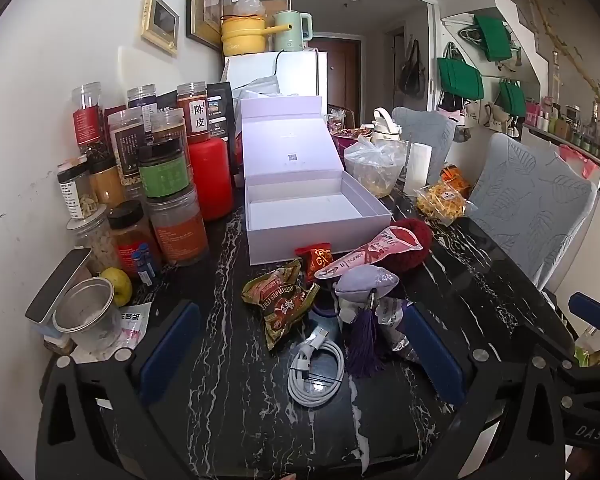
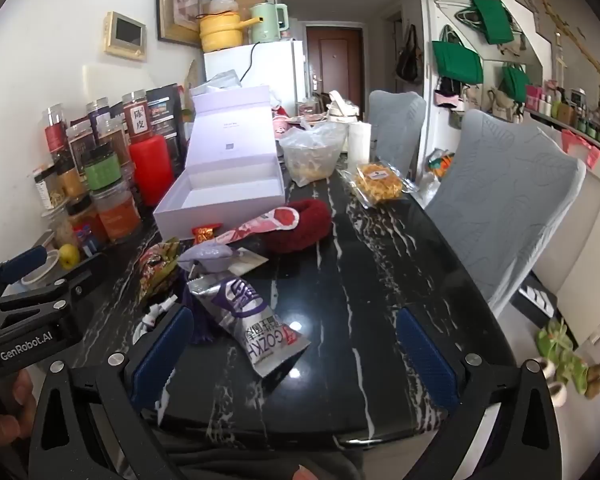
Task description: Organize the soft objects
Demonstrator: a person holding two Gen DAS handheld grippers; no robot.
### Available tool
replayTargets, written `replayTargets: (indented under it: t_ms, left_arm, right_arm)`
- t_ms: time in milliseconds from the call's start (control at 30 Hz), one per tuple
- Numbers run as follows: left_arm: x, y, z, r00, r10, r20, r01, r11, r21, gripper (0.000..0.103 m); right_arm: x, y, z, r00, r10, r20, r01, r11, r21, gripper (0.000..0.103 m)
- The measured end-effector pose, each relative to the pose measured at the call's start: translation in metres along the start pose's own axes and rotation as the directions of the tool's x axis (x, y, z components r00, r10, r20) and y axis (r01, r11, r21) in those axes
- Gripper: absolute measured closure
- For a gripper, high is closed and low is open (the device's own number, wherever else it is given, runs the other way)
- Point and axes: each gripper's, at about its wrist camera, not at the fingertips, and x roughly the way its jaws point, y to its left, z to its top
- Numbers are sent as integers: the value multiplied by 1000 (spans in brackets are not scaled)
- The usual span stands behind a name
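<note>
Nearby, both tools (image 1: 300, 356) (image 2: 296, 356) gape empty before the white box (image 1: 320, 224).

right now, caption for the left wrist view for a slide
Open left gripper over snack packets and a white cable, empty white box beyond.

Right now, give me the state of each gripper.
Left gripper: open, holding nothing.
Right gripper: open, holding nothing.
</note>
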Motion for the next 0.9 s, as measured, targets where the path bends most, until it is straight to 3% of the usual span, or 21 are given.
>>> replayTargets:
  t_ms: [900]
  left_arm:
    - [-4, 4, -3, 1000, -18, 7, 18, 1000, 3, 0]
  right_arm:
    - [1, 3, -1, 1000, -7, 1, 7, 1000, -13, 0]
